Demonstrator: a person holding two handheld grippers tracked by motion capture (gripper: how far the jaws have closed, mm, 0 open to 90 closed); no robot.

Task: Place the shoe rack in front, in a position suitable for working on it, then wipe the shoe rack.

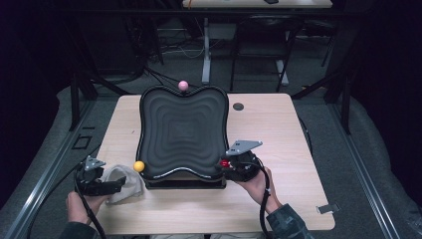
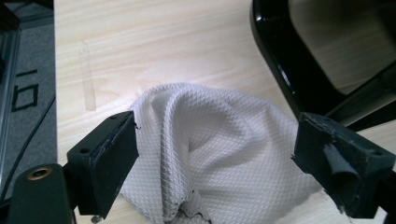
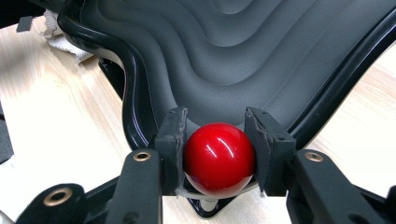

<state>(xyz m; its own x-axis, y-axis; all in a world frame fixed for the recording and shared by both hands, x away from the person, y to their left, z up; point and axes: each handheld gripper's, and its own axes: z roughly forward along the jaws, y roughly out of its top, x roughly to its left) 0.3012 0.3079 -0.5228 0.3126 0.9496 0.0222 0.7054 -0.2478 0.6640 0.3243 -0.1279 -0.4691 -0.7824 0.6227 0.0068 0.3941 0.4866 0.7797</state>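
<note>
Right gripper view shows gripper (image 3: 217,140) clamping red ball (image 3: 218,158).

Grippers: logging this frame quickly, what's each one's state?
Left gripper: open, cloth between its jaws.
Right gripper: closed on the red ball.
</note>
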